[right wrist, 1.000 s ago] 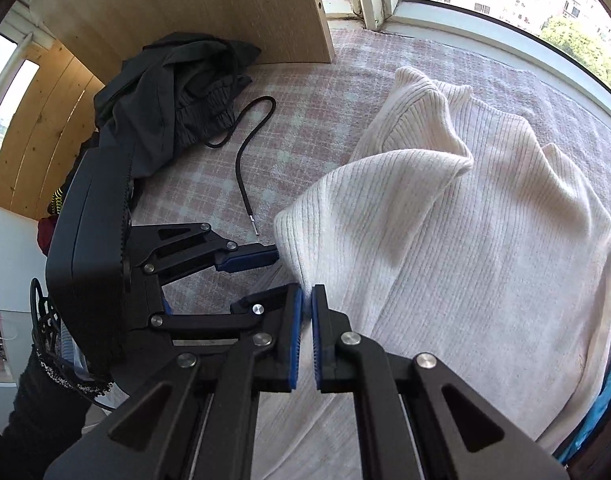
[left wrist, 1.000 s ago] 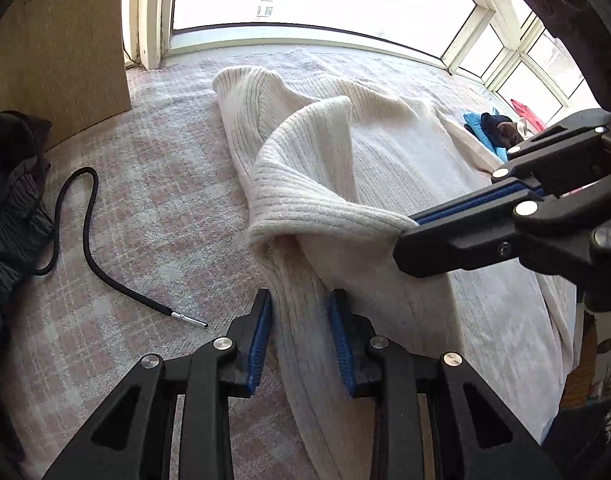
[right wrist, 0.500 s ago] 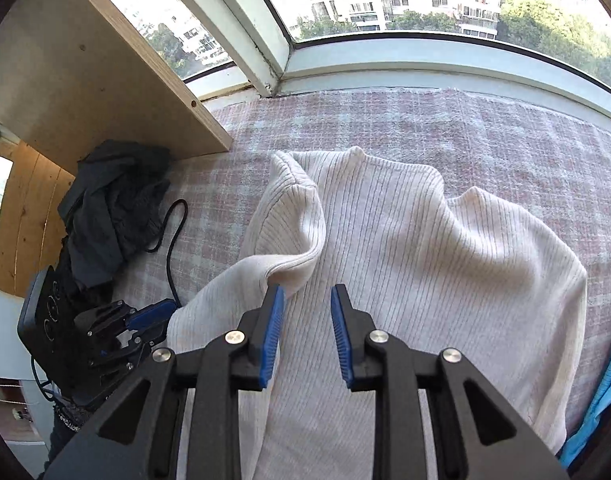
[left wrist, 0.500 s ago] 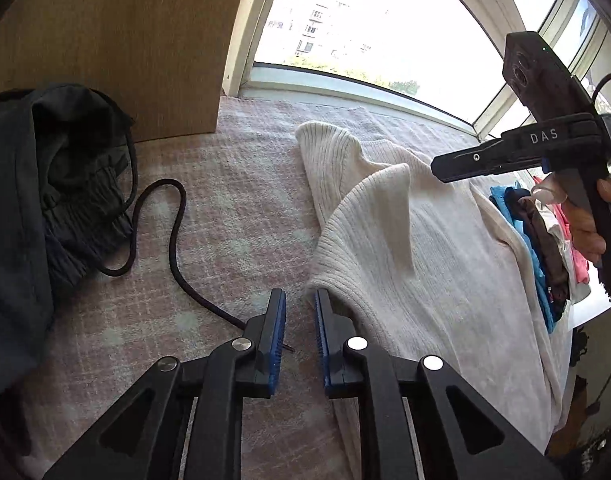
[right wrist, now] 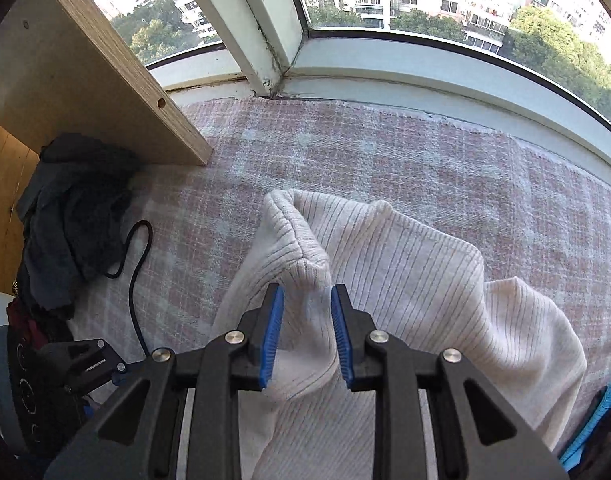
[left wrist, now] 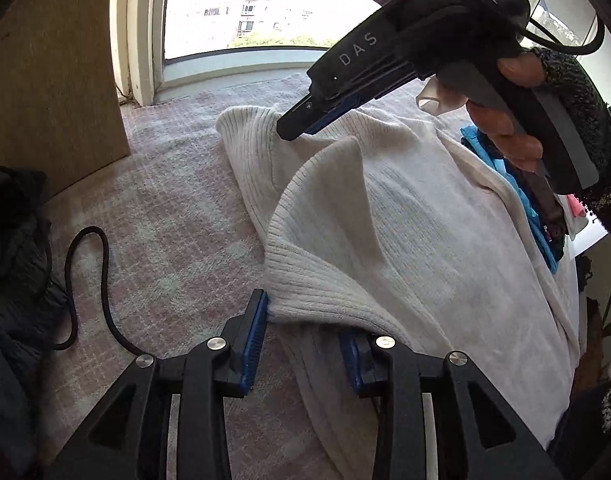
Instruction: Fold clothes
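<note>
A cream ribbed sweater [left wrist: 417,232] lies spread on a pink checked blanket [left wrist: 165,216], one sleeve folded back across its body. My left gripper [left wrist: 305,346] is open at the bottom of the left wrist view, and the folded sleeve's cuff [left wrist: 317,292] sits between its blue pads. A hand holds my right gripper [left wrist: 301,124] over the sweater's far shoulder. In the right wrist view my right gripper [right wrist: 306,334] is open, its fingers straddling a raised fold of the sweater [right wrist: 297,240]. The left gripper [right wrist: 93,364] shows at the lower left.
A dark garment pile [left wrist: 13,240] and a black cord [left wrist: 89,280] lie to the left. A wooden board [left wrist: 53,80] stands at the back left, with the window sill [right wrist: 425,76] behind. Blue and other clothes [left wrist: 529,204] are stacked at the right edge.
My right gripper let go of the sleeve, rose and moved to the far shoulder, where it is open. My left gripper opened wider around the sleeve cuff.
</note>
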`<action>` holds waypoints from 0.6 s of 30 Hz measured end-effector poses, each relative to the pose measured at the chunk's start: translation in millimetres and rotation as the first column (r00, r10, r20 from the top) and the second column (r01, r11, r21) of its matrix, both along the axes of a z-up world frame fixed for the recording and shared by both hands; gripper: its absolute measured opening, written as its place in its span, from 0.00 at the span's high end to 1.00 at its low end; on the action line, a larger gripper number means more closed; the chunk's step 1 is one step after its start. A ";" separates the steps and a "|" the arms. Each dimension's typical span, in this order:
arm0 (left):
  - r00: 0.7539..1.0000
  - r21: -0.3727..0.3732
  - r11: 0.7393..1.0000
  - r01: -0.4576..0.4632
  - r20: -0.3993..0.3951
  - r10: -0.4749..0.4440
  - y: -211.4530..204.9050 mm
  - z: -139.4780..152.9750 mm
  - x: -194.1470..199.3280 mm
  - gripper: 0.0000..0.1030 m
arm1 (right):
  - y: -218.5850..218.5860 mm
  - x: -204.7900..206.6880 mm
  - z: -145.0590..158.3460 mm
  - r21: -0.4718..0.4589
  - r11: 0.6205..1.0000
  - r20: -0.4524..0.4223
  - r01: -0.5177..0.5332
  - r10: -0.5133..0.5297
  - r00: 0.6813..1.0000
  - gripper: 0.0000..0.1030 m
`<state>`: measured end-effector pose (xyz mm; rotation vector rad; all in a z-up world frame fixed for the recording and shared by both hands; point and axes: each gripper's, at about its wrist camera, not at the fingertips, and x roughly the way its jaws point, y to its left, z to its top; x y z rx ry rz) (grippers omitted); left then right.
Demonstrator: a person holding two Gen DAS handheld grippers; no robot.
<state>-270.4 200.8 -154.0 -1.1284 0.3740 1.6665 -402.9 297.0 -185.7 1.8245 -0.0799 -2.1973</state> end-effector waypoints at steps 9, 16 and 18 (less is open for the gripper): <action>0.996 0.063 0.996 -0.070 -0.042 0.073 -26.8 27.4 -5.0 0.91 | -7.3 -9.5 -10.5 -0.102 0.994 0.057 -0.039 0.045 0.997 0.74; 0.981 -0.057 0.988 -0.141 -0.143 0.132 -51.2 12.3 -5.4 0.90 | -19.1 -18.4 5.9 -0.265 0.964 -0.049 0.009 -0.023 0.999 0.95; 0.977 -0.125 0.982 -0.145 -0.172 0.122 -49.8 -3.9 -4.4 0.88 | -16.8 -30.4 3.2 -0.248 0.966 -0.078 0.078 -0.100 0.992 0.95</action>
